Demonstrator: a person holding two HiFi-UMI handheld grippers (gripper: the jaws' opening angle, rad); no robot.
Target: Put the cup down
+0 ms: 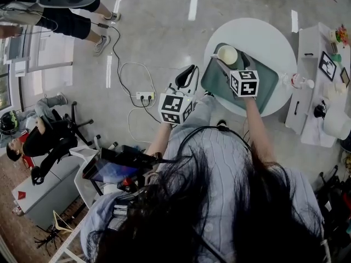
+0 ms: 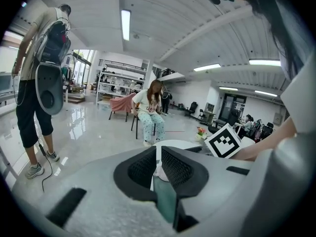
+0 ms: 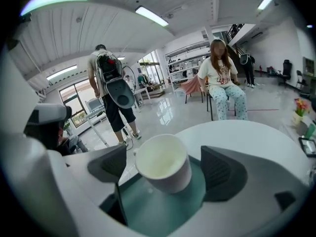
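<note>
A white paper cup [image 1: 227, 55] stands on a dark green tray [image 1: 270, 87] on the round white table [image 1: 269, 34]. My right gripper [image 1: 231, 64] reaches over the tray, its jaws either side of the cup. In the right gripper view the cup [image 3: 163, 162] sits between the wide-apart jaws with a gap on the right side, resting on the tray [image 3: 158, 209]; the right gripper [image 3: 165, 171] is open. My left gripper [image 1: 187, 76] hangs off the table's left edge over the floor. Its jaws in the left gripper view [image 2: 158, 168] stand almost together with nothing held.
A white shelf unit [image 1: 323, 75] with small items stands right of the table. A power strip [image 1: 145, 96] and cables lie on the floor to the left. A standing person [image 3: 111, 88] and a seated person [image 3: 222, 80] are beyond the table.
</note>
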